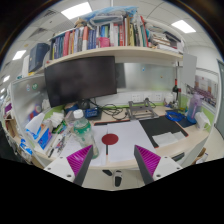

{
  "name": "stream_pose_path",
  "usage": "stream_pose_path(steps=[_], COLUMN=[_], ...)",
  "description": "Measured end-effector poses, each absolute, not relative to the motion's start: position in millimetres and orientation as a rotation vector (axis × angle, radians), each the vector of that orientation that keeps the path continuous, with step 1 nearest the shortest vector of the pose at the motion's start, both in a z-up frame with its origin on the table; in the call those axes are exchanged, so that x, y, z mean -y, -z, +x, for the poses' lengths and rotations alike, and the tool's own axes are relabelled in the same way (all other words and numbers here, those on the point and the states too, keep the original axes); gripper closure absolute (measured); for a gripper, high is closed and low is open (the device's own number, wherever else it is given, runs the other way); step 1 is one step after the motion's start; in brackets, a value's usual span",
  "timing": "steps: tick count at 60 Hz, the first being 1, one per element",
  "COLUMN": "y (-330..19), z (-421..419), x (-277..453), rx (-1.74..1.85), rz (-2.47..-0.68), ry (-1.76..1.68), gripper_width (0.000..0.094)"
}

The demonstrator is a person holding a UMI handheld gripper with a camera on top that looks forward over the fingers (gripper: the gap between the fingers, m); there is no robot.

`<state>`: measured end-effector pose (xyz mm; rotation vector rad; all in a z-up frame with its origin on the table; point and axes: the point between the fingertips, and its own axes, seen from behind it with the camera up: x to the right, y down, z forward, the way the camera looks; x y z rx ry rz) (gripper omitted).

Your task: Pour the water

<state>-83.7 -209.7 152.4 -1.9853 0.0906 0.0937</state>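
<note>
A clear plastic bottle (82, 127) with a green cap stands upright on the white desk (120, 148), ahead of my left finger. A small red round disc (111, 138) lies flat on the desk to the right of the bottle, ahead of the gap between my fingers. My gripper (113, 163) is open and empty, held back from the desk's front edge. Its magenta pads (82, 160) stand wide apart with nothing between them. Under the desk edge, between the fingers, two dark things lie on the floor.
A dark monitor (80, 80) stands at the back under a shelf of books (100, 38). A black mat (160, 127) and a blue item (181, 117) lie at the right. A wire tray (142, 108) sits behind. Clutter fills the left side (40, 130).
</note>
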Motion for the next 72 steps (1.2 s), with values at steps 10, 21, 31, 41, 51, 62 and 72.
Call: stream_pose_path(steps=[10, 21, 31, 41, 51, 62, 72], y=[-124.3, -100.6, -85.7, -86.8, -86.3, -87.4, -87.5], z=[-148.8, -189.7, -192.5, -184.9, -191.2, -190.6, -193.7], x=[186.1, 138.1, 98.1, 69.3, 54.5, 53.7, 48.4], rx=[0.036, 0.078, 0.028, -0.019, 0.032, 0.040, 0.065], rz=[-1.963, -1.917, -1.882, -1.834, -1.800, -1.775, -1.798], ry=[-0.150, -0.124, -0.089, -0.054, -0.034, 0.008, 0.029], gripper_width=[0.0085, 0.0080, 0.0111, 0.0199, 0.0462, 0.0575, 0.0624])
